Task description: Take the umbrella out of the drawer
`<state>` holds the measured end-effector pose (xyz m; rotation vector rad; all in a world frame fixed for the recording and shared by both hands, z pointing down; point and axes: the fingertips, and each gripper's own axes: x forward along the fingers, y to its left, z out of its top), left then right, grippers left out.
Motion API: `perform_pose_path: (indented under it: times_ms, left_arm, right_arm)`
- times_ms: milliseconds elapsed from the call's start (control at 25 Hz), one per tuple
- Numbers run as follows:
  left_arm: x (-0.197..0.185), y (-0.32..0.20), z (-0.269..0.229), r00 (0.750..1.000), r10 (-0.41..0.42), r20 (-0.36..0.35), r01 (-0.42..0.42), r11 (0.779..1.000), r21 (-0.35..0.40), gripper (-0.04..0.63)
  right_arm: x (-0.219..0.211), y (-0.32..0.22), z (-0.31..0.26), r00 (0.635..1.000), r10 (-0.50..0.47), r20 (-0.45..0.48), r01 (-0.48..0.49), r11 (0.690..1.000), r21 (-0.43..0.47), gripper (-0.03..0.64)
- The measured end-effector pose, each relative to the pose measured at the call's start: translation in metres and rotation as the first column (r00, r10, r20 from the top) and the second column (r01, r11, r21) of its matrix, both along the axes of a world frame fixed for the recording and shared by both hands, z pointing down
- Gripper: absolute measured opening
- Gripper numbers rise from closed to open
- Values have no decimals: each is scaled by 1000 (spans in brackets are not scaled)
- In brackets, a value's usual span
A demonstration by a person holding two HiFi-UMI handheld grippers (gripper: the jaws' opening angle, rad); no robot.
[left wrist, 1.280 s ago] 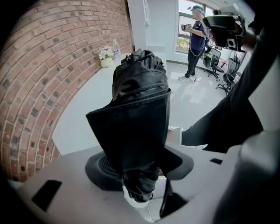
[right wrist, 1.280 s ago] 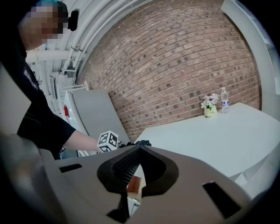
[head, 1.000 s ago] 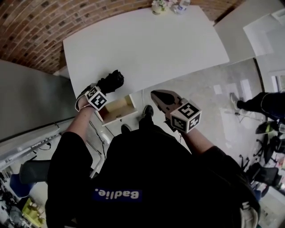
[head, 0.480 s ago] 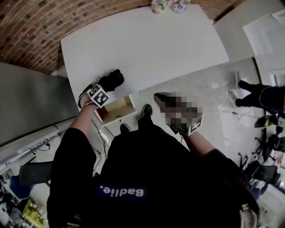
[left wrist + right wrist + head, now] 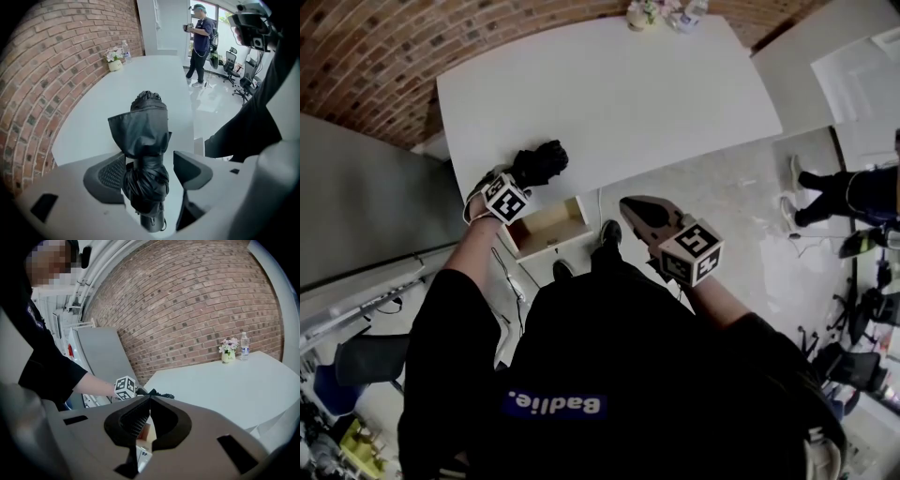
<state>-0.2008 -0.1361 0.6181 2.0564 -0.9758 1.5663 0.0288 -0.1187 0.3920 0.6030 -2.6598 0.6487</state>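
The folded black umbrella (image 5: 541, 161) lies on the white table (image 5: 609, 94) near its front left edge. In the left gripper view the umbrella (image 5: 144, 140) sits between the pads of my left gripper (image 5: 151, 171), handle end toward the camera. The jaws are opening: a gap shows at the right pad (image 5: 192, 168), and the fabric still brushes the left pad. In the head view my left gripper (image 5: 528, 176) points steeply down at it. The open wooden drawer (image 5: 546, 230) hangs under the table edge. My right gripper (image 5: 630, 203) hovers over the floor, shut and empty (image 5: 150, 398).
A flower pot (image 5: 639, 13) and a bottle (image 5: 243, 346) stand at the table's far end. A brick wall (image 5: 56, 70) runs behind the table and a grey cabinet (image 5: 366, 216) stands to the left. Another person (image 5: 201, 40) stands by office chairs (image 5: 853, 356).
The left gripper and the umbrella stay at the table's front edge. The right gripper has shifted slightly. The person's feet at the right edge have moved.
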Motion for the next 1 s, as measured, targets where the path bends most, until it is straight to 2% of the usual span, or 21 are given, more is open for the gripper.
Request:
perform_pose_path:
  times_ms: [320, 520, 600, 720, 880, 1000]
  left_arm:
    - [7, 1, -64, 995, 3, -104, 15, 984, 176, 313]
    - [24, 18, -104, 967, -46, -251, 110, 962, 249, 286]
    - [28, 27, -123, 940, -84, -332, 175, 951, 256, 266]
    - [32, 42, -143, 886, -132, -444, 263, 932, 248, 227]
    - [40, 58, -170, 828, -150, -541, 329, 910, 252, 174]
    - [47, 69, -192, 770, -160, -618, 385, 889, 249, 146]
  right_arm:
    - [-30, 18, -10, 998, -52, 23, 51, 998, 24, 31]
    - [-44, 29, -17, 997, -70, 33, 69, 997, 41, 31]
    - [-48, 33, -19, 997, -75, 36, 74, 996, 45, 31]
    - [-52, 36, -21, 996, -76, 36, 74, 996, 51, 31]
    - [-54, 38, -22, 997, -69, 32, 67, 996, 57, 31]
    - [-59, 42, -23, 997, -75, 36, 73, 996, 58, 31]
